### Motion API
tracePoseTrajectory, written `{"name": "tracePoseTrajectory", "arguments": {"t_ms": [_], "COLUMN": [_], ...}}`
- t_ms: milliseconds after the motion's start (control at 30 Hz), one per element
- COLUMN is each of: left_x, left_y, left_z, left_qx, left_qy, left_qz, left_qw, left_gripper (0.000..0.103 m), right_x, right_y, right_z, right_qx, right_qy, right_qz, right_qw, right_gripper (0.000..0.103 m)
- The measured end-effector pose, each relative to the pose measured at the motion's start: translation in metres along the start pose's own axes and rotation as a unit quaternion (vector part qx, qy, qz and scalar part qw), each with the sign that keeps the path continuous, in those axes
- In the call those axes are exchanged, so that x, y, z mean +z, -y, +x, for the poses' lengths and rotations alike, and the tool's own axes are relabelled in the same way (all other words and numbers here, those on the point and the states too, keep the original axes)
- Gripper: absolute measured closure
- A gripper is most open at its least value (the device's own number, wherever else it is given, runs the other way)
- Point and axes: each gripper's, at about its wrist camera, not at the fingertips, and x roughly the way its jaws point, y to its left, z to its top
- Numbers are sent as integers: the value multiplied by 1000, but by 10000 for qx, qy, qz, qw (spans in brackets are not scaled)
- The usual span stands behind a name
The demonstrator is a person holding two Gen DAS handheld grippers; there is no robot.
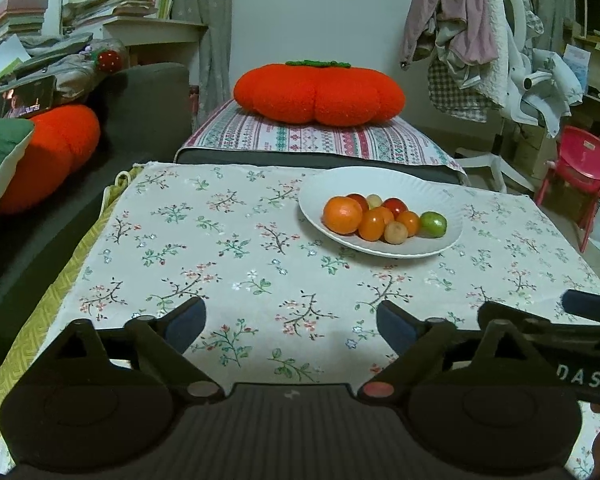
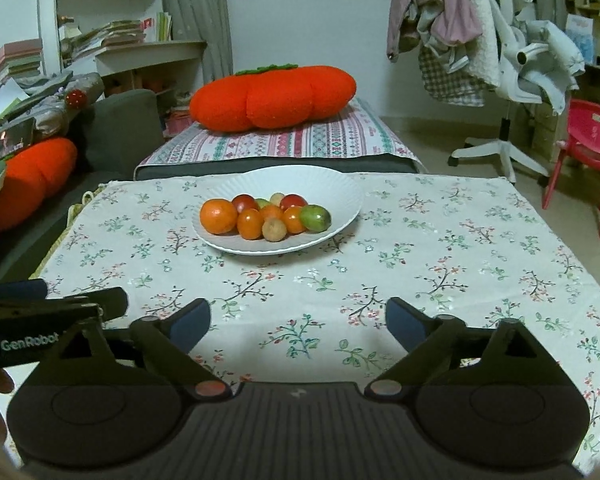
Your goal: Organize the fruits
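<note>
A white paper plate [image 1: 440, 196] [image 2: 332, 188] sits on the floral tablecloth toward the far side. It holds several small fruits: a big orange [image 1: 342, 215] [image 2: 218, 216], red and orange tomatoes [image 1: 371, 224] [image 2: 250, 223], a green fruit [image 1: 433, 224] [image 2: 315, 218] and a beige one [image 1: 396, 233] [image 2: 274, 229]. My left gripper [image 1: 292, 320] hangs open over the cloth, well short of the plate, nothing between its fingers. My right gripper [image 2: 298, 318] is likewise open and empty, near the front of the table. Each gripper's body shows at the other view's edge.
The floral tablecloth [image 1: 220, 248] [image 2: 460, 248] covers the table. Behind it lies a striped bench with a large orange pumpkin cushion [image 1: 318, 94] [image 2: 272, 96]. A grey sofa with another orange cushion [image 1: 48, 156] stands left. A white chair with clothes and a red plastic chair [image 2: 588, 148] stand right.
</note>
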Motion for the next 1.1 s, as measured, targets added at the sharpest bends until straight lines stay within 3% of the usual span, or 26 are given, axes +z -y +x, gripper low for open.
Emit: {"name": "tracePoseTrajectory", "arguments": {"t_ms": [200, 767, 933, 1100], "left_x": [1, 4, 3, 2], "left_y": [-2, -8, -6, -4], "left_z": [1, 1, 0, 2], "left_qx": [82, 34, -226, -91], "left_qy": [12, -32, -52, -32], "left_qz": [-4, -165, -205, -55], "left_qw": [10000, 9999, 9995, 9999], "left_gripper": [16, 15, 15, 15], "right_x": [-1, -2, -3, -4], "right_y": [2, 0, -3, -7], "right_z": [3, 4, 6, 3], "right_qx": [-24, -17, 4, -10], "right_qy": [-62, -126, -183, -115], "right_qz": [27, -113, -223, -406], "right_qw": [10000, 9999, 9996, 9991], "right_gripper": [0, 0, 0, 0]}}
